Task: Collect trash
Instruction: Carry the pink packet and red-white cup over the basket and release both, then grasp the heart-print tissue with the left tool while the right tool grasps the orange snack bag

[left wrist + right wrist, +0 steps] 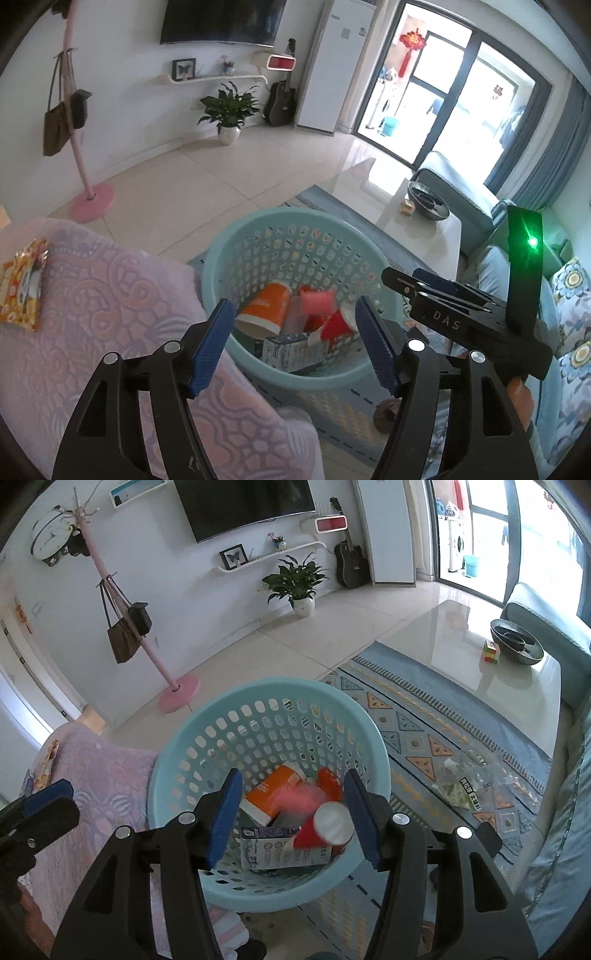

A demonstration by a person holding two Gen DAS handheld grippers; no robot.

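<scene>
A light blue perforated basket [295,236] [266,709] stands on the rug beside a pink-covered seat. Inside lie an orange cup [264,308] [273,786], a red cup [323,829], a white and blue carton [291,349] [273,849] and a blurred pink item [317,299] [299,799]. My left gripper [295,306] hangs open over the basket with nothing between its pads. My right gripper [292,775] is open above it too, also holding nothing. A snack wrapper [22,288] [48,764] lies on the pink cover. A clear plastic bag [465,786] lies on the rug.
A glossy coffee table [461,650] carries a metal bowl [517,642] and a colour cube [491,651]. A blue sofa [561,812] runs along the right. A pink coat stand [177,694], a potted plant [299,587] and a guitar [351,565] stand by the far wall.
</scene>
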